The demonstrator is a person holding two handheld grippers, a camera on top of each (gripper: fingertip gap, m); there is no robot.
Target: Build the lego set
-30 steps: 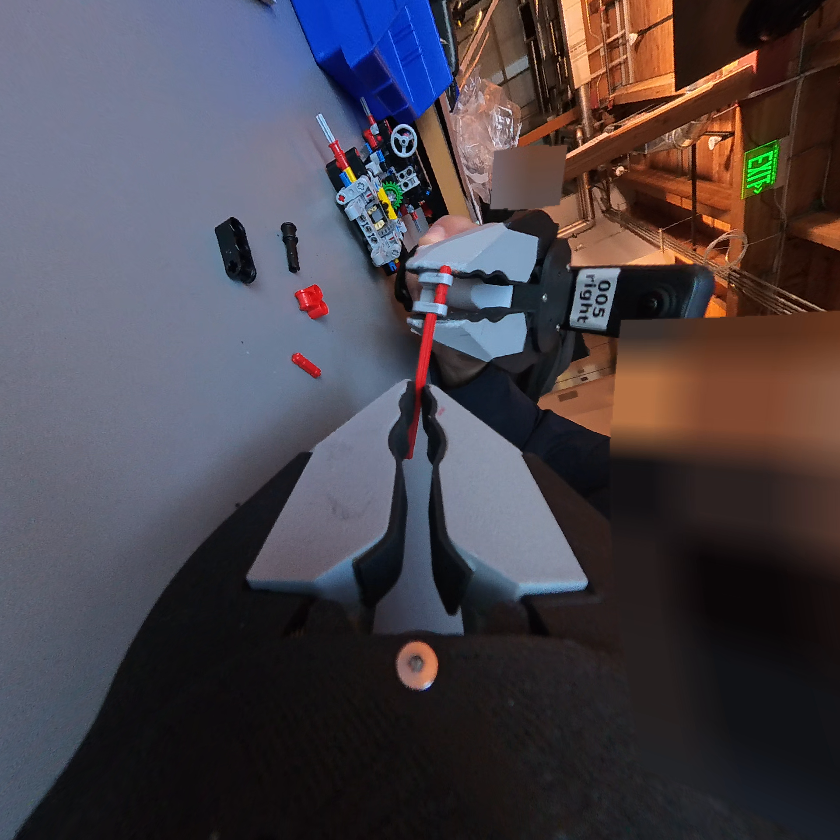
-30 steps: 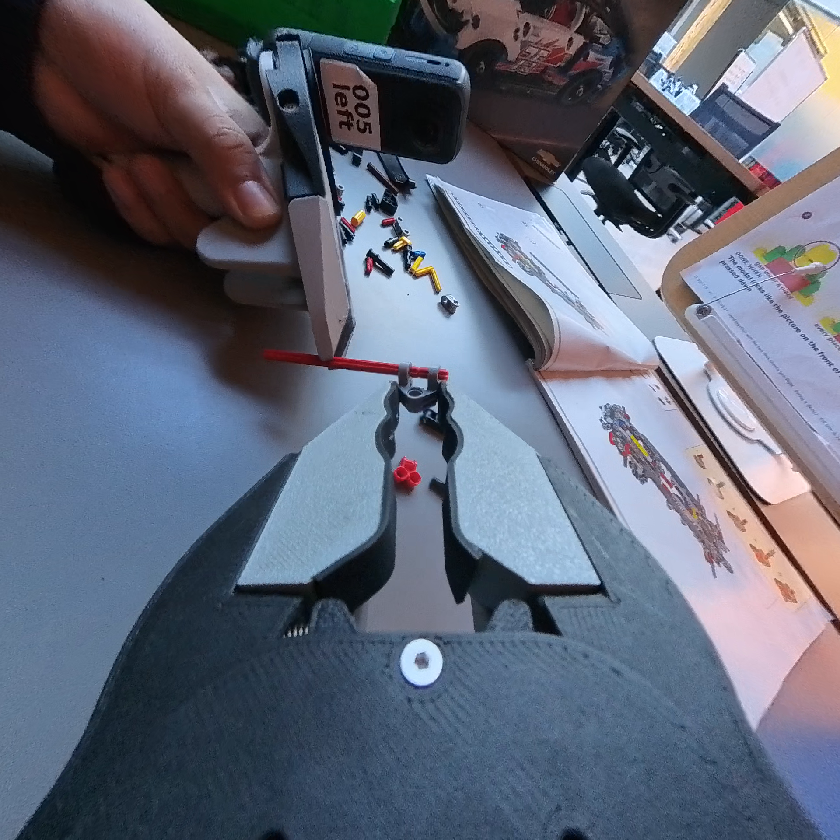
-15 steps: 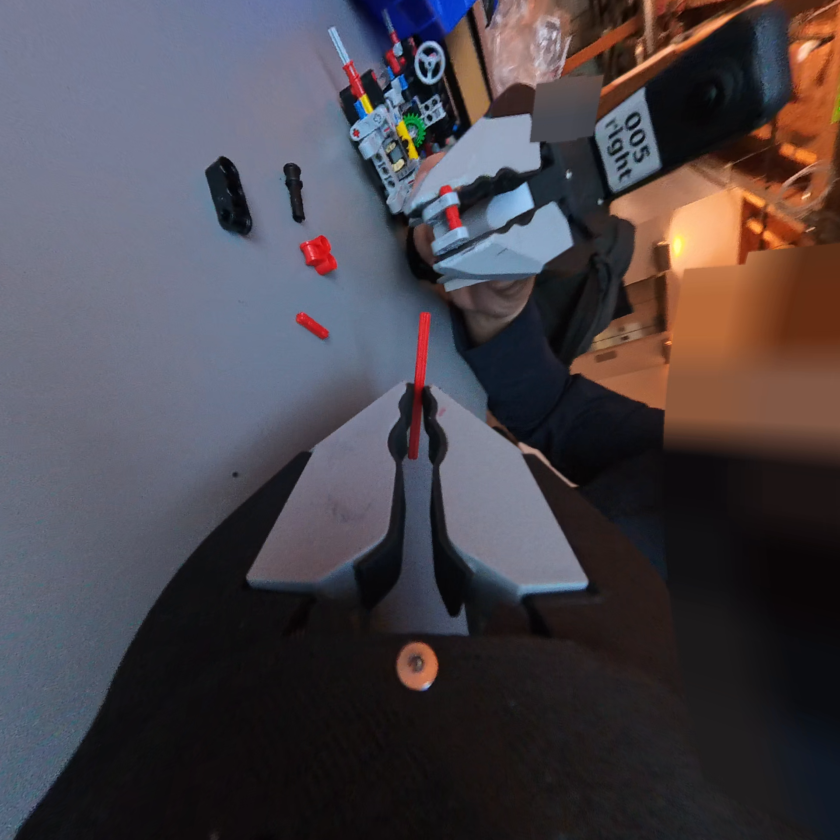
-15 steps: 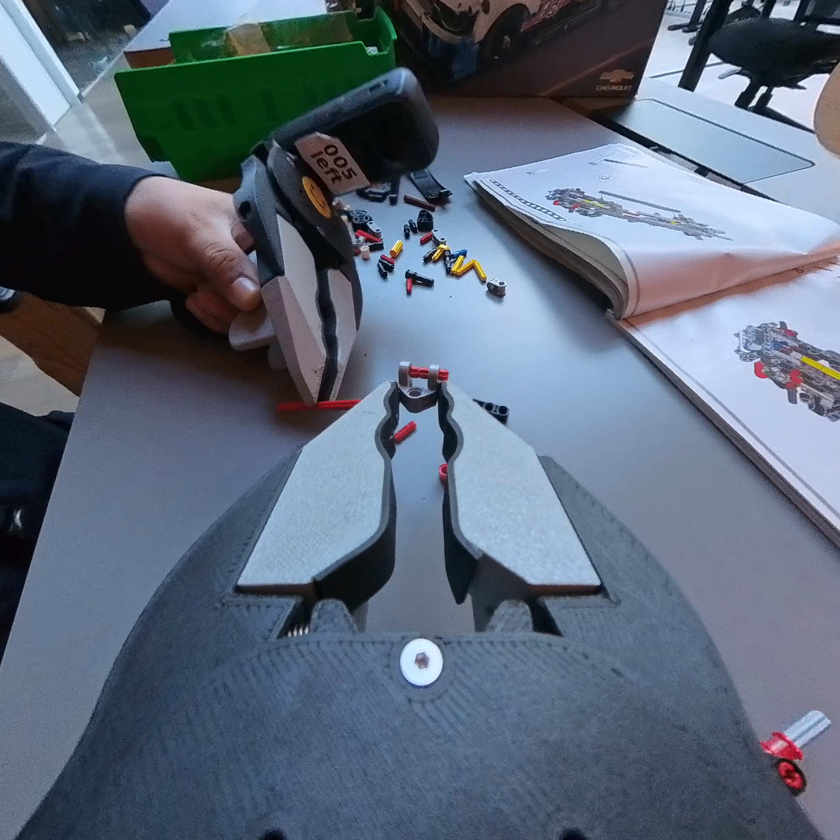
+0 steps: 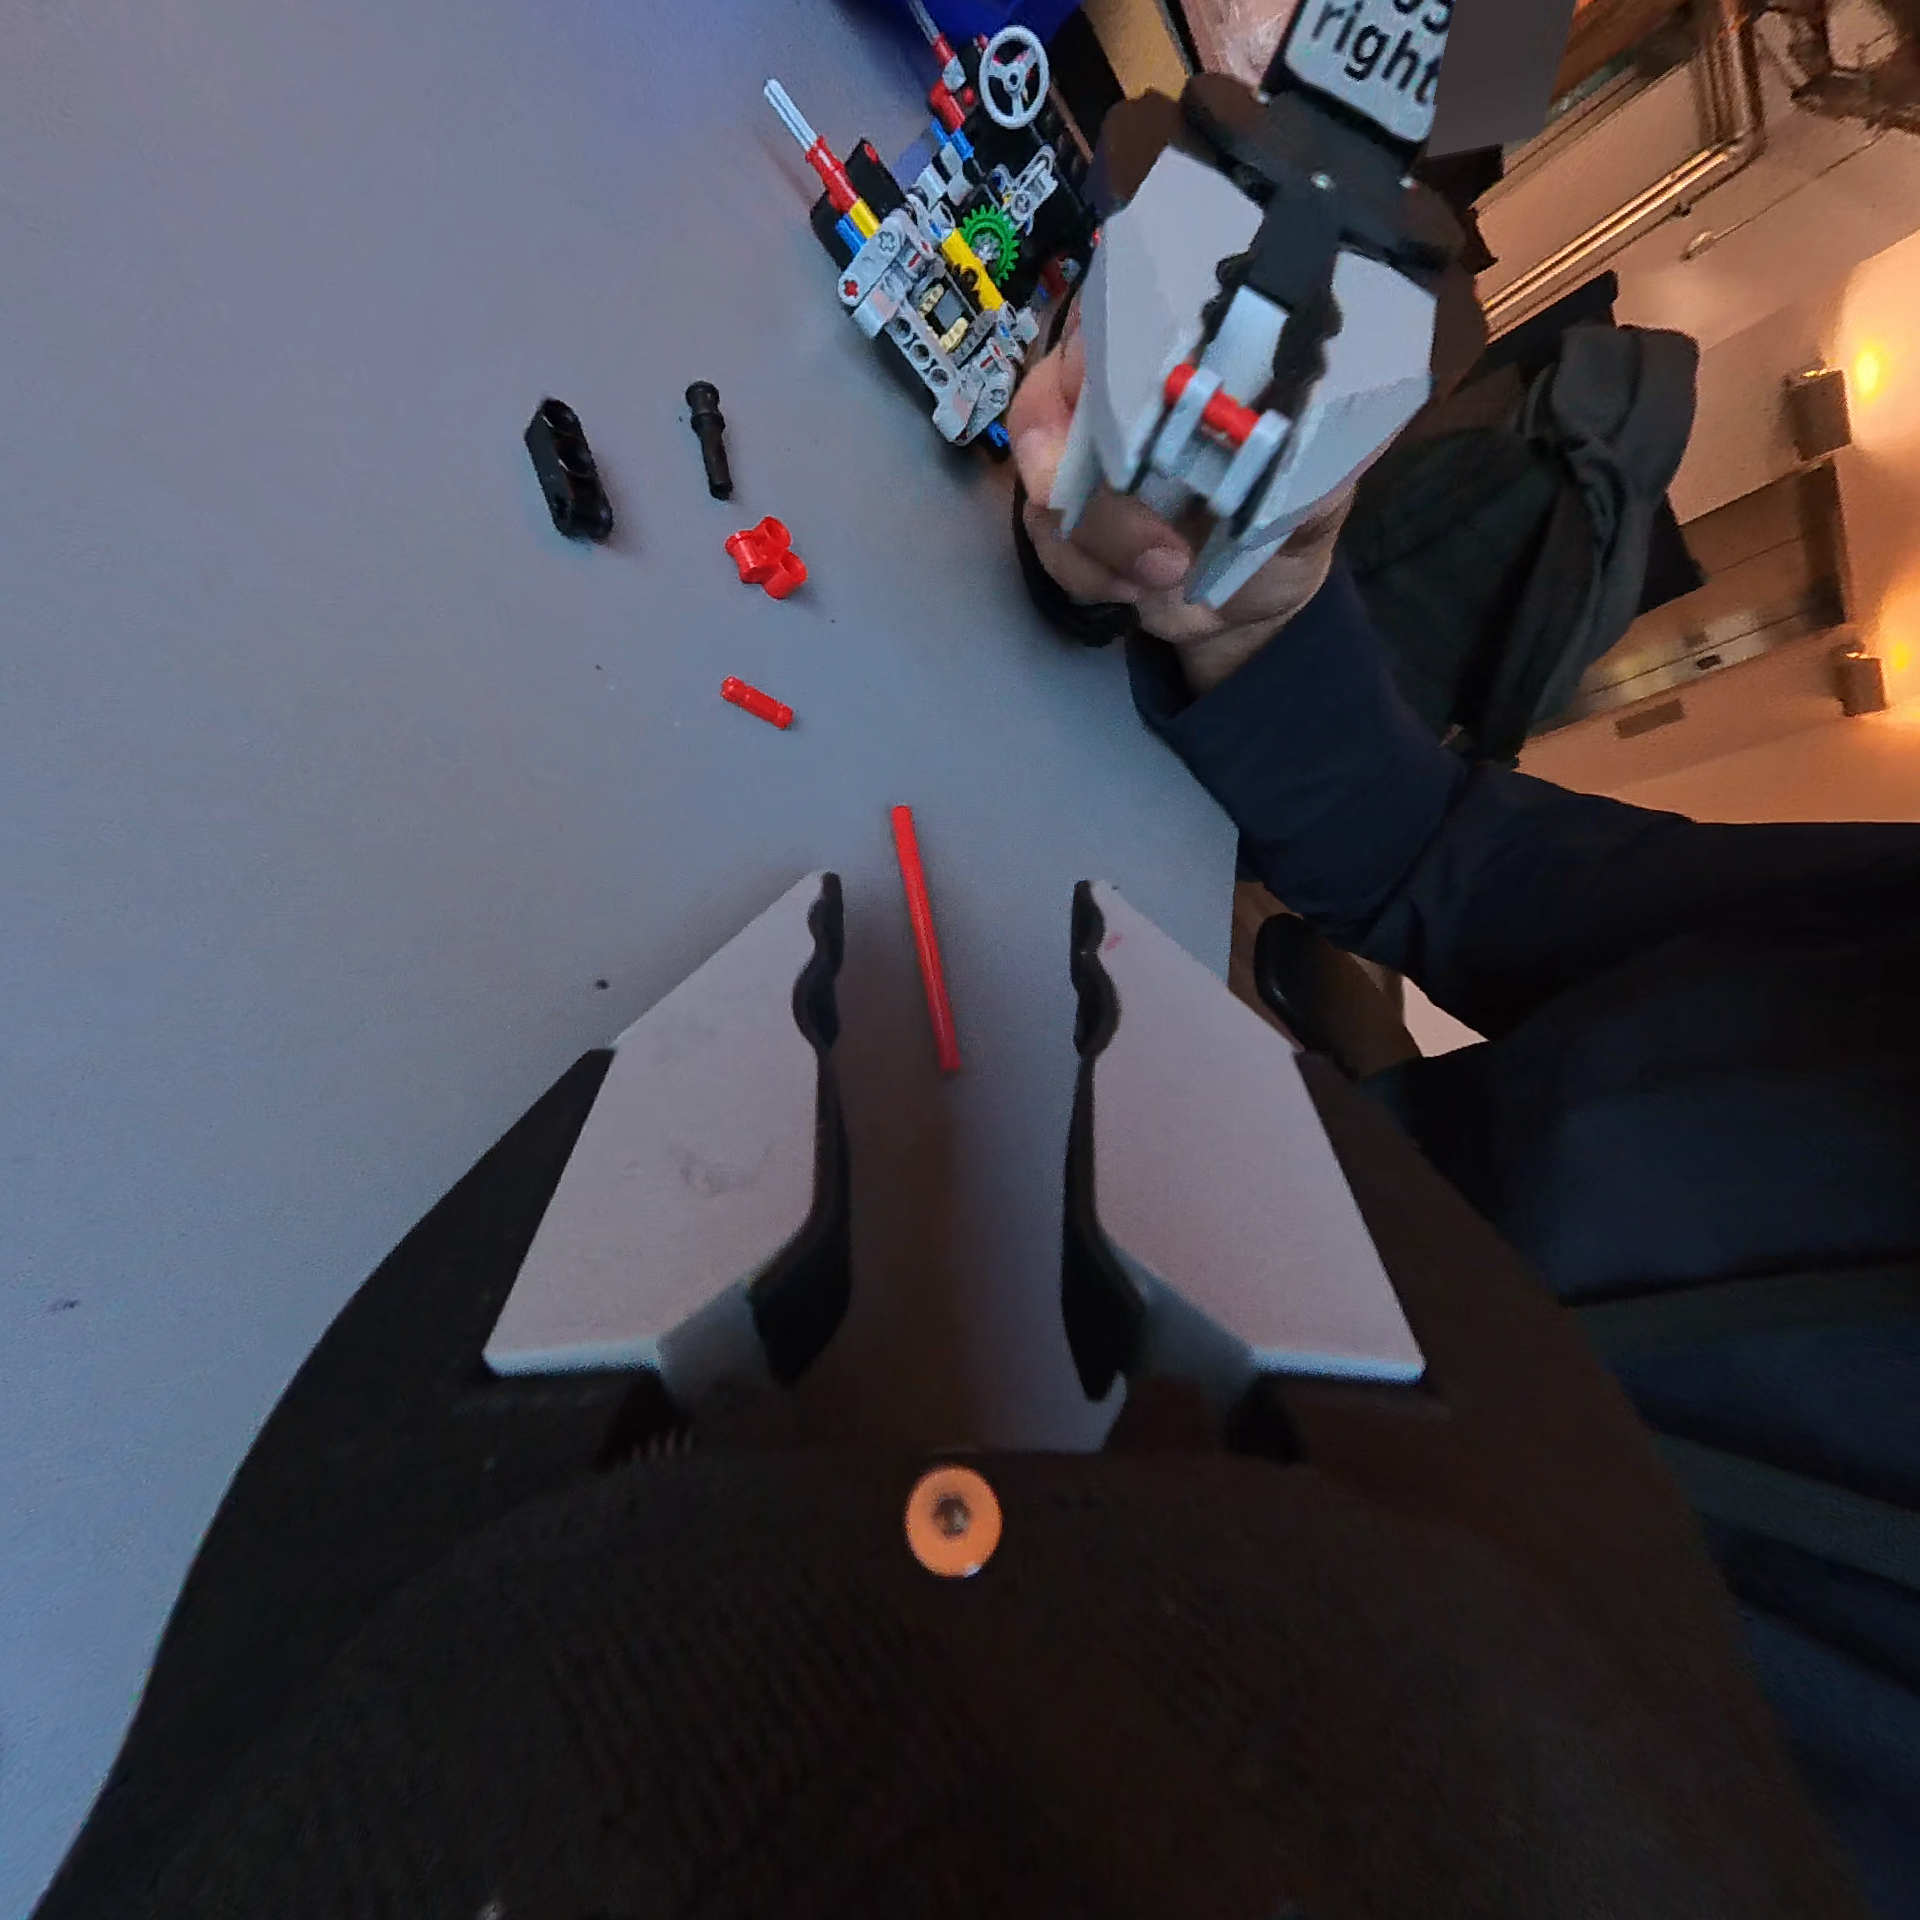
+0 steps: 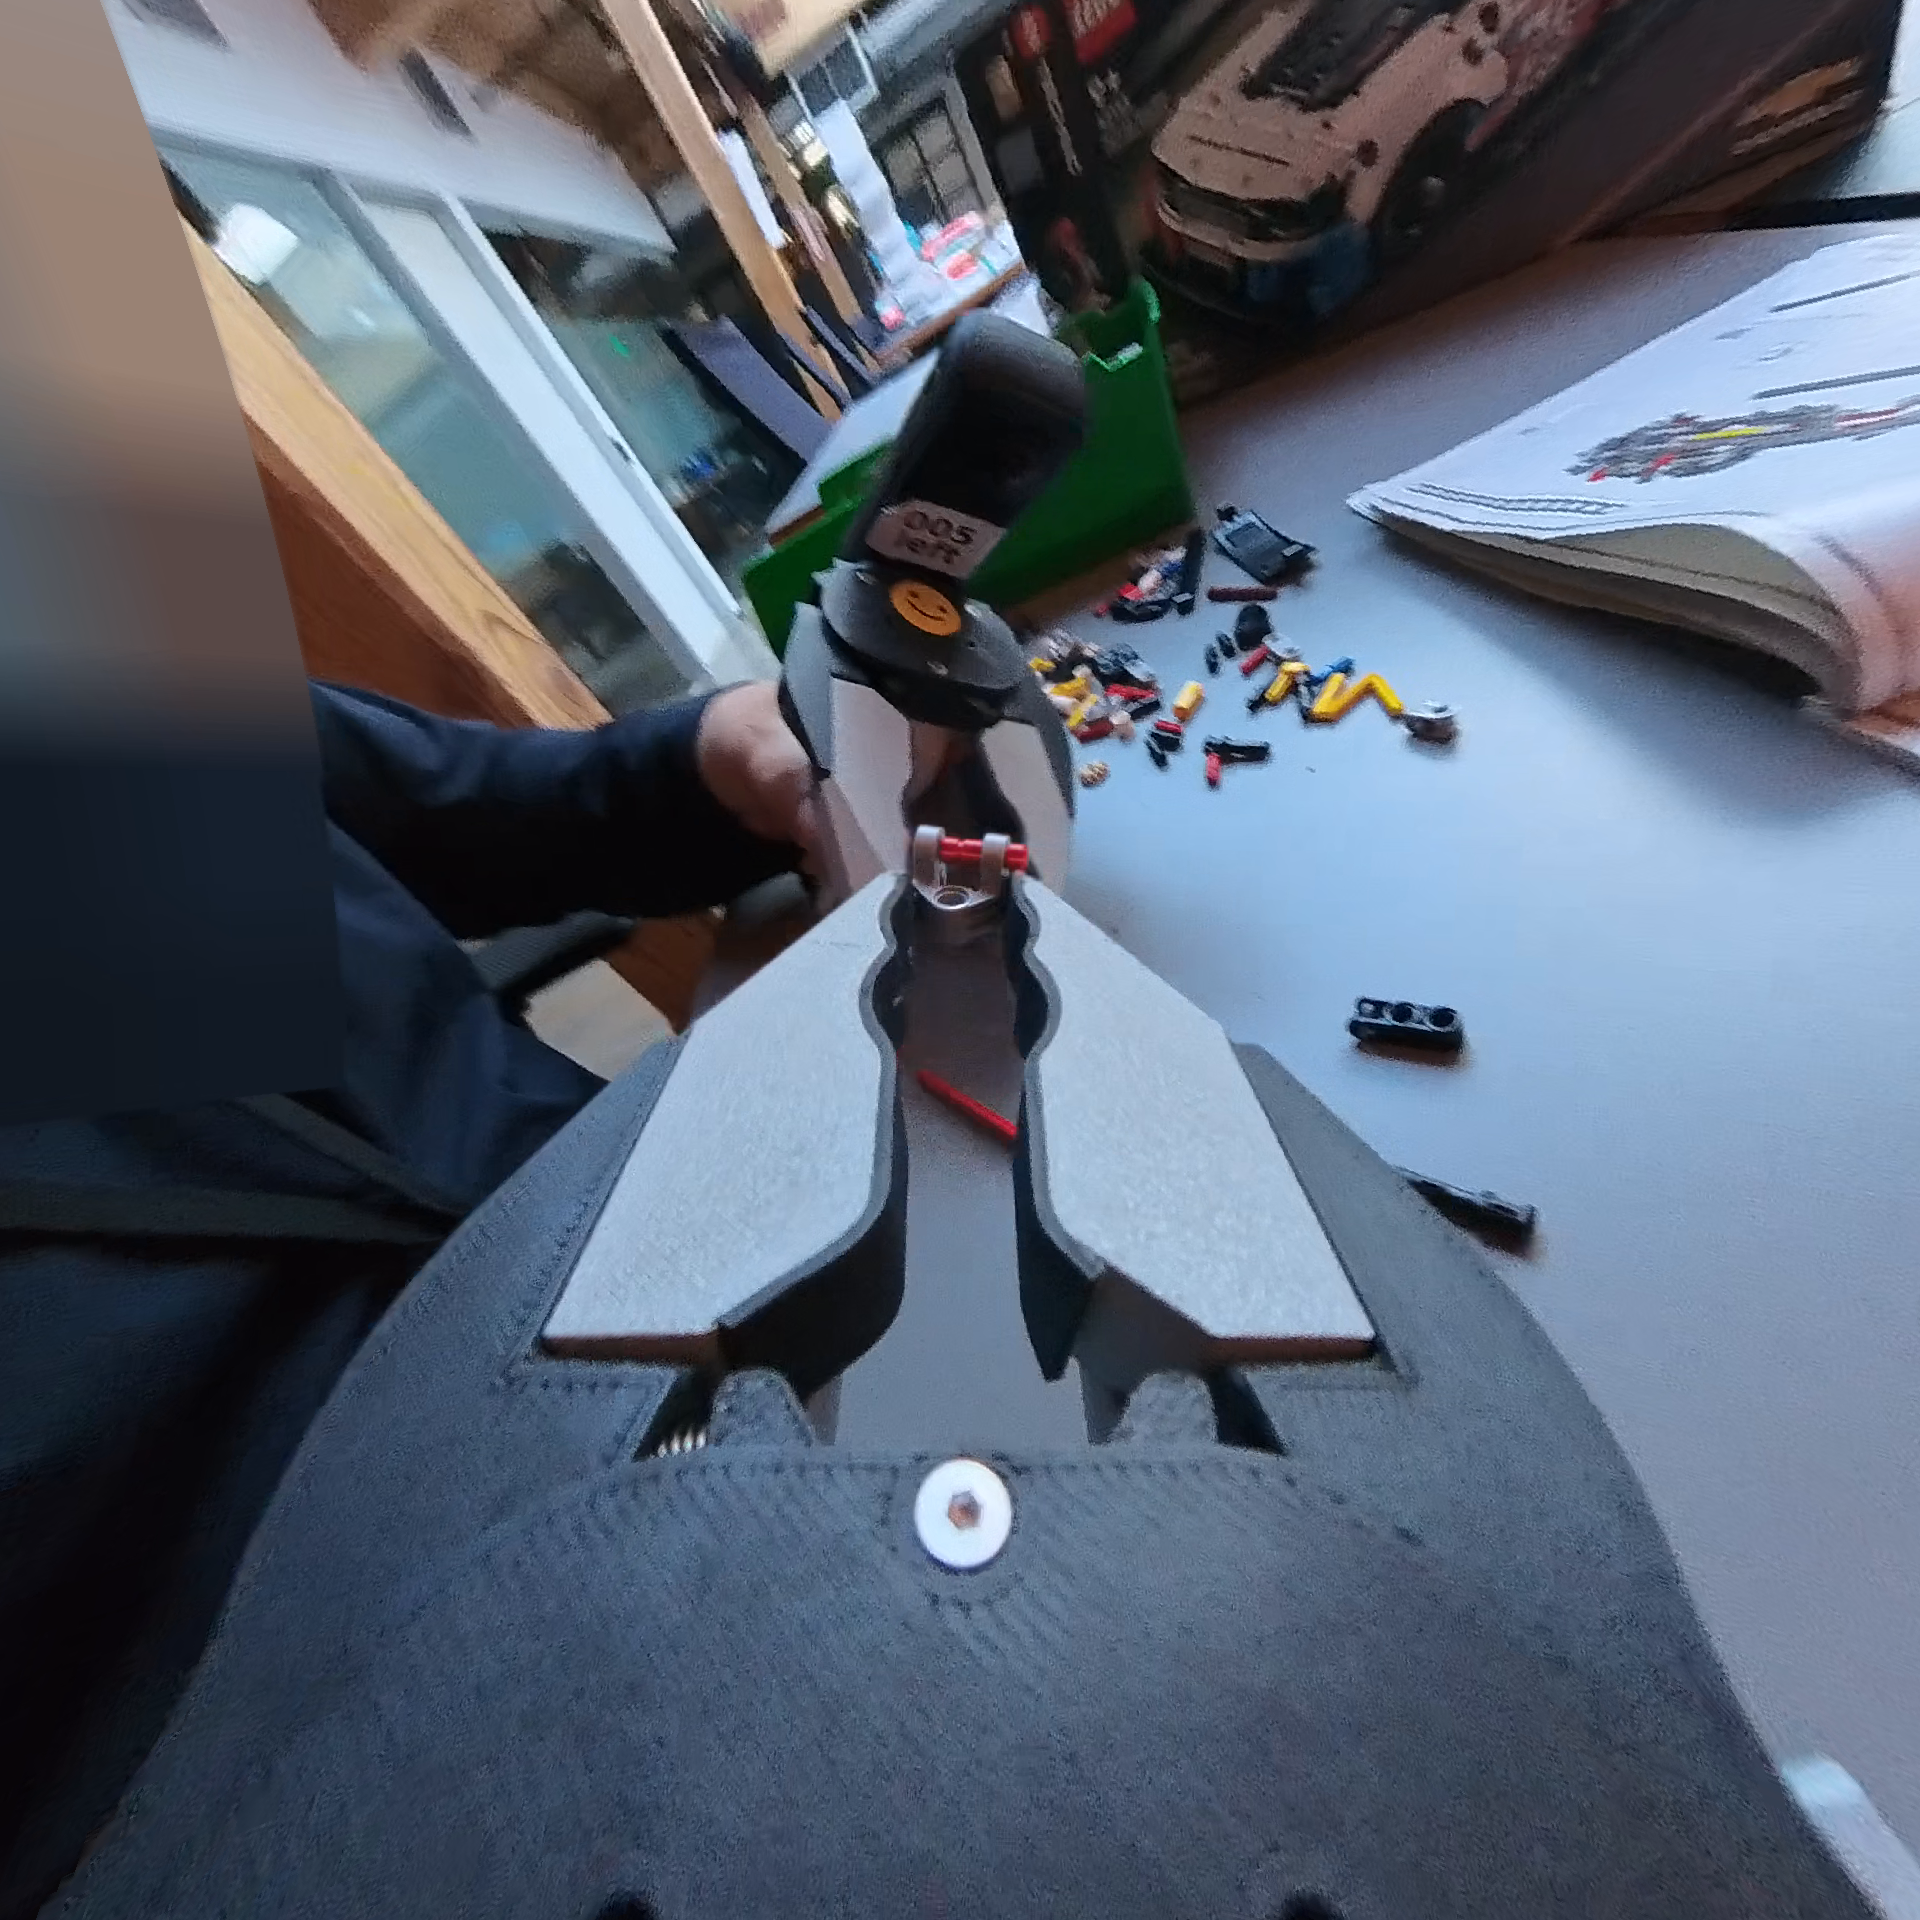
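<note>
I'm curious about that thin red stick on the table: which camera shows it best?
The left wrist view: the whole red stick lies in the open between the spread left tongs, touching neither. The right wrist view shows only a short piece behind its own tongs.

Red rod (grey table)

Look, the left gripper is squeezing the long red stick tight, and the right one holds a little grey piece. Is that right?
Not quite. The left gripper is open; the long red stick lies loose between its fingers, as the left wrist view shows. The right gripper does hold the little grey piece.
</note>
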